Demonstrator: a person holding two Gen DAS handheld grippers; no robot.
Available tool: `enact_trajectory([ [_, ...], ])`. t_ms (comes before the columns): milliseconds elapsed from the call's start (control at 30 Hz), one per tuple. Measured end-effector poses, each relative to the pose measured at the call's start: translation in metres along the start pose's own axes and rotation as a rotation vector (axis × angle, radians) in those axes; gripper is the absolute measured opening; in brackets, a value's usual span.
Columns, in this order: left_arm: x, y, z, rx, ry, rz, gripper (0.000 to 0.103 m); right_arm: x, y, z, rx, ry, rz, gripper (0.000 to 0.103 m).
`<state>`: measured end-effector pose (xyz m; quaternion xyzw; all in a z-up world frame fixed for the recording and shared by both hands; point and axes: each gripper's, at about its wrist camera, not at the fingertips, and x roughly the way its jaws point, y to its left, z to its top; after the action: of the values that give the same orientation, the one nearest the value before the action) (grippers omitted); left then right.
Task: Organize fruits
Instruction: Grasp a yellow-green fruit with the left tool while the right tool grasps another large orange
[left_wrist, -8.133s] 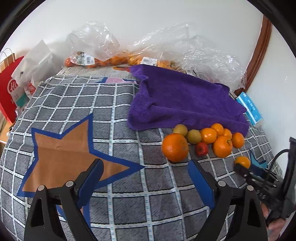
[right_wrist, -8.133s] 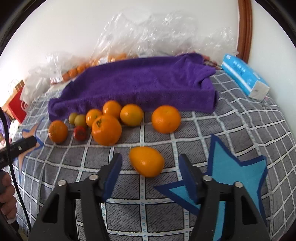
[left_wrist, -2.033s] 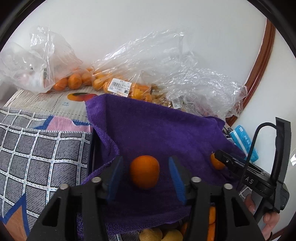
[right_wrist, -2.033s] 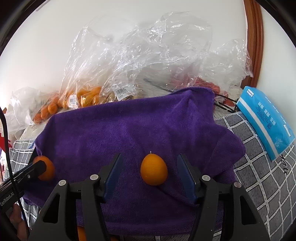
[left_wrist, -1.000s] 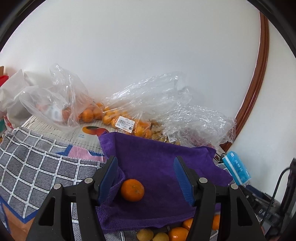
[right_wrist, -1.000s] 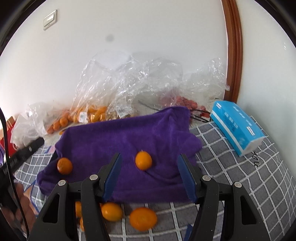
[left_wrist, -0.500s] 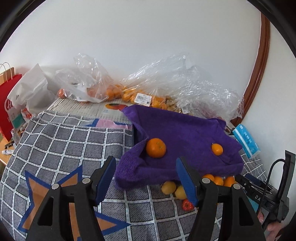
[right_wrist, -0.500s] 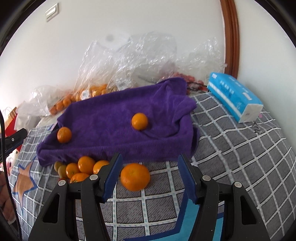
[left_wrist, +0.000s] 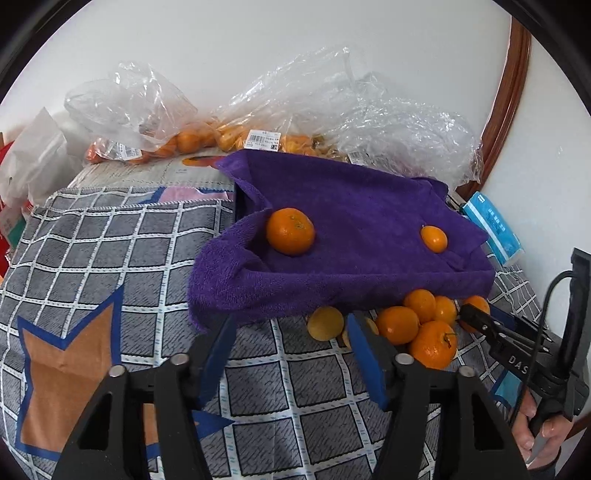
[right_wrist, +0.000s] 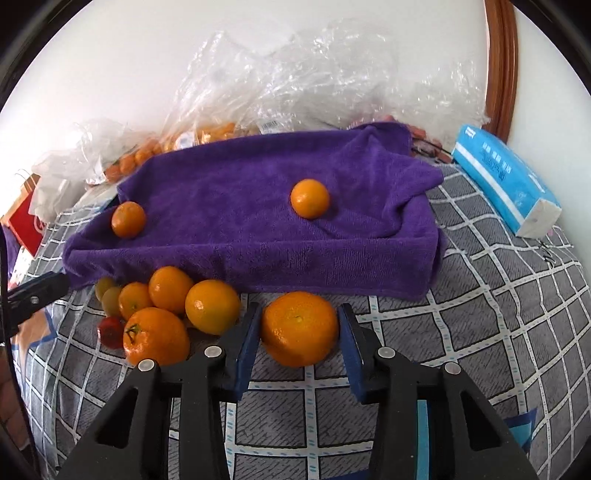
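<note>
Right gripper (right_wrist: 297, 332) straddling big orange (right_wrist: 300, 328) on checked cloth (right_wrist: 517, 314), just before purple towel (right_wrist: 258, 206); jaws closing, pads at or near peel. Left gripper (left_wrist: 288, 347) closing, empty, aimed at yellow fruit (left_wrist: 325, 323) slightly right. Right nearer.

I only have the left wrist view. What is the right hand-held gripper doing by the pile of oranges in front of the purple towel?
Observer: The right hand-held gripper has a large round orange between its blue pads, on the grey checked cloth. Its jaws are closing, and the pads sit against both sides of the fruit.
Operator: Is anything hidden behind my own gripper's finger?
Observer: Yes, a small red fruit lies at the pile's left edge, beside the stemmed orange.
</note>
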<state>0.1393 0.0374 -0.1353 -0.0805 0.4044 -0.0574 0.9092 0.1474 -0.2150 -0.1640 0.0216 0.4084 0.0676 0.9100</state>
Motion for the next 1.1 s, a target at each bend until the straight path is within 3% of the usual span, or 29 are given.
enact_trajectory([
  [67, 0.007, 0.001, 0.002, -0.018, 0.030, -0.009, 0.043, -0.003, -0.004, 0.000, 0.016, -0.010, -0.001, 0.041],
  [133, 0.014, 0.002, 0.003, -0.035, 0.054, -0.033, 0.040, -0.005, -0.008, 0.000, 0.033, -0.015, 0.007, 0.041],
  [433, 0.033, 0.001, 0.003, -0.080, 0.095, -0.098, 0.040, -0.003, -0.019, 0.001, 0.092, -0.004, 0.034, 0.041],
  [533, 0.034, -0.001, 0.004, -0.081, 0.092, -0.139, 0.022, -0.003, -0.019, 0.001, 0.086, -0.005, 0.031, 0.041],
  [867, 0.019, 0.009, 0.001, -0.050, 0.098, -0.056, 0.022, -0.004, -0.022, 0.001, 0.094, -0.012, 0.030, 0.041],
  [1033, 0.027, 0.004, -0.005, -0.017, 0.084, -0.034, 0.036, -0.003, -0.024, 0.001, 0.096, -0.014, 0.033, 0.041],
  [1100, 0.027, 0.000, -0.008, 0.015, 0.059, -0.005, 0.030, -0.001, -0.024, 0.001, 0.097, -0.007, 0.034, 0.041],
])
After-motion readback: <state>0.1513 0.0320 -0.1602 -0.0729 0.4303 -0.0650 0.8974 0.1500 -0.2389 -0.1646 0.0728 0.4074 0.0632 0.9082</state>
